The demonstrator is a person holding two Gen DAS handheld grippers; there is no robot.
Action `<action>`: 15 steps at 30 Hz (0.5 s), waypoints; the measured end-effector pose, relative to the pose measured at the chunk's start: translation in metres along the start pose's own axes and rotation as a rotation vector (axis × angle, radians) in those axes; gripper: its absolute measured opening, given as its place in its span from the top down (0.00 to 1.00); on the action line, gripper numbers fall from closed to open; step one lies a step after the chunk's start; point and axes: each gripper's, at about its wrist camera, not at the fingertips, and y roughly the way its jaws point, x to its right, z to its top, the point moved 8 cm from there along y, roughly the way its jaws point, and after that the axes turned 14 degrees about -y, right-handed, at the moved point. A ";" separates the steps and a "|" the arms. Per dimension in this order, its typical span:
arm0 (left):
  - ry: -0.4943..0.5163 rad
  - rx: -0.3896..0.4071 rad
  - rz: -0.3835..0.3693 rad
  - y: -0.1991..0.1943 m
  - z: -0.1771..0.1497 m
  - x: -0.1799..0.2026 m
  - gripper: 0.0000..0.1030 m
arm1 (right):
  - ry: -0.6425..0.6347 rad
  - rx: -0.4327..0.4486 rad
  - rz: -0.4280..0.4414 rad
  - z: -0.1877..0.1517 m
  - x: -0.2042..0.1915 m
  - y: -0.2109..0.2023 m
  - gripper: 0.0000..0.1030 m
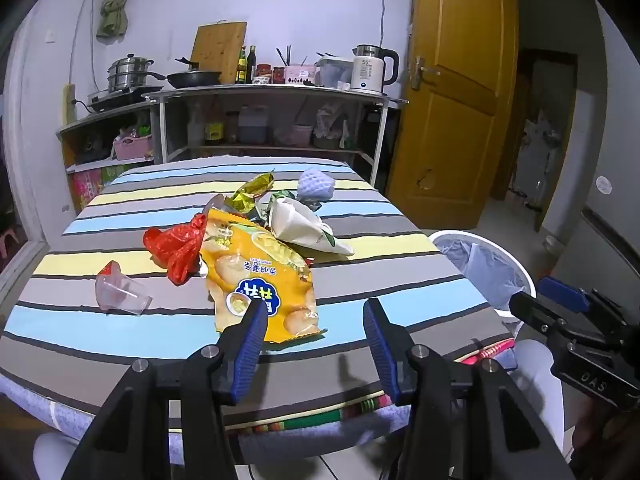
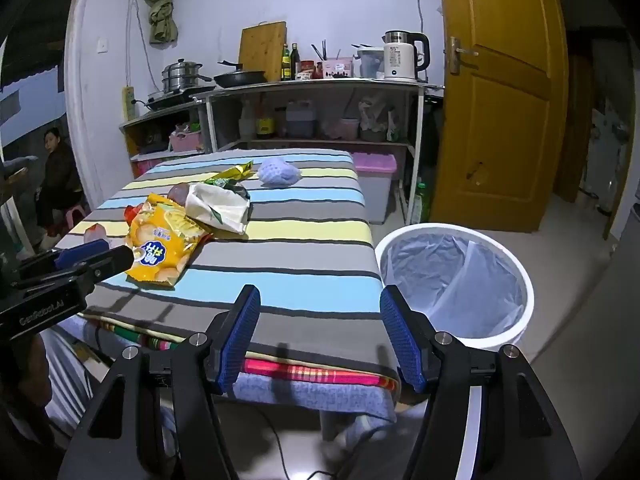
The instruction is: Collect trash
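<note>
Trash lies on the striped table (image 1: 120, 332): a yellow snack bag (image 1: 260, 268), a red plastic bag (image 1: 176, 246), a clear plastic cup (image 1: 120, 292), a white paper bag (image 1: 304, 226), a gold wrapper (image 1: 250, 192) and a blue foam net (image 1: 316, 184). My left gripper (image 1: 314, 316) is open and empty, just in front of the yellow bag's near edge. My right gripper (image 2: 318, 308) is open and empty over the table's near right corner. A white lined bin (image 2: 452, 280) stands right of the table; it also shows in the left wrist view (image 1: 484, 268).
A shelf unit (image 2: 312, 92) with pans, bottles and a kettle stands behind the table. A wooden door (image 2: 500, 92) is at the right. A pink-lidded box (image 2: 376, 184) sits beside the table. A person (image 2: 58, 176) sits at the far left.
</note>
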 end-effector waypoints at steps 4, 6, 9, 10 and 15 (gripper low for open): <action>-0.001 0.000 0.002 0.001 0.001 0.001 0.52 | 0.021 0.025 0.000 0.000 0.000 -0.008 0.39; 0.002 0.006 0.006 -0.002 0.002 0.004 0.52 | 0.021 0.016 0.004 0.000 0.003 -0.003 0.39; 0.006 0.011 0.000 -0.003 0.002 0.008 0.52 | 0.022 0.025 0.003 -0.002 0.007 -0.008 0.39; 0.006 0.011 -0.001 -0.002 0.002 0.009 0.52 | 0.022 0.027 0.004 -0.002 0.007 -0.008 0.39; -0.004 0.017 -0.023 -0.006 0.000 0.006 0.52 | 0.023 0.023 0.000 0.000 0.007 -0.010 0.39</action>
